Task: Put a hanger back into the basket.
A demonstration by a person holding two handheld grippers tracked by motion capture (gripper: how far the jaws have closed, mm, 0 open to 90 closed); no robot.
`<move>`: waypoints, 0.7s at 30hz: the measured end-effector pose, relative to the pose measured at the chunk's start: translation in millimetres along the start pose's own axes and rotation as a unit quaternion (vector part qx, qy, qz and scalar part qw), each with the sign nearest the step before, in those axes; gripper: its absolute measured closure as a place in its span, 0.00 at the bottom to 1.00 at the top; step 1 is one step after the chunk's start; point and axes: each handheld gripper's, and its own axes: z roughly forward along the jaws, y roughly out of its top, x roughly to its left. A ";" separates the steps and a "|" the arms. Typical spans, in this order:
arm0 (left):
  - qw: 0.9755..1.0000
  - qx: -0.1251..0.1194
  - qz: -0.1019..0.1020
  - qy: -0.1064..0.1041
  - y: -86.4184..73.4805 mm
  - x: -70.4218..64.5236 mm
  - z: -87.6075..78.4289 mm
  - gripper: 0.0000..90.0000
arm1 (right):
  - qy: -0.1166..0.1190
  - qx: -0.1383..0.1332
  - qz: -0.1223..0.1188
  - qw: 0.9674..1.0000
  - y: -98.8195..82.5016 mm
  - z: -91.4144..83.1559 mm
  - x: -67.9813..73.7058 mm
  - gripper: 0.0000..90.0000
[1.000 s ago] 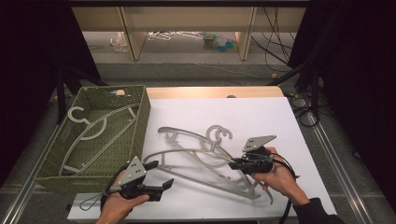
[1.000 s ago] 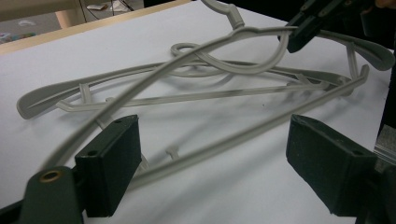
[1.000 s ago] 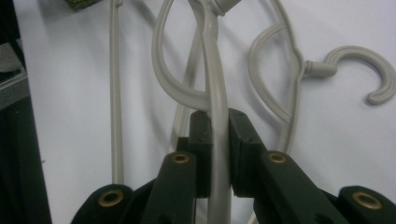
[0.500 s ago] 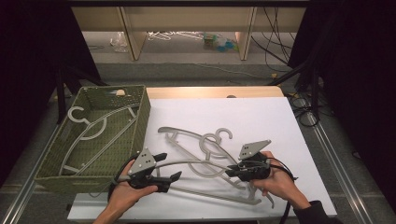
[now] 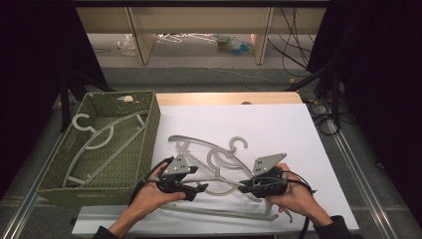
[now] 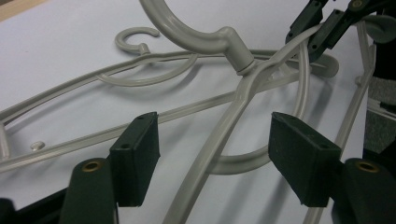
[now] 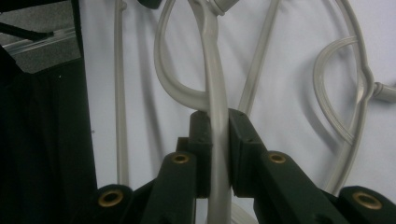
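- Where the white sheet point(image 5: 278, 129) covers the table, several grey plastic hangers point(image 5: 209, 149) lying tangled from centre toward 6 o'clock in the high view.
- Left gripper point(image 5: 196, 188) at 7 o'clock, held in a hand point(image 5: 149, 196); jaws spread wide, straddling one arm of the top hanger point(image 6: 233, 107) without touching it.
- Right gripper point(image 5: 246, 188) at 5 o'clock, held in the other hand point(image 5: 298, 199); jaws closed tight on the other arm of the same hanger point(image 7: 215, 84).
- Both grippers pointed inward, tips near each other over the pile.
- Green woven basket point(image 5: 50, 184) at 9 o'clock, just beside the sheet, with one more hanger point(image 5: 99, 144) lying inside.
- Wooden shelving and loose cables on the floor at 12 o'clock.
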 end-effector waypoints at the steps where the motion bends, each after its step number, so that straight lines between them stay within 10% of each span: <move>1: 1.000 0.000 0.000 -0.006 0.3 -0.6 1.2 0.43 | 0.005 0.001 -0.005 1.000 0.2 -0.1 1.0 0.91; 21: 0.992 0.063 0.079 -0.072 10.0 -14.1 11.2 0.83 | 0.029 0.007 -0.045 0.999 3.2 5.0 9.2 0.91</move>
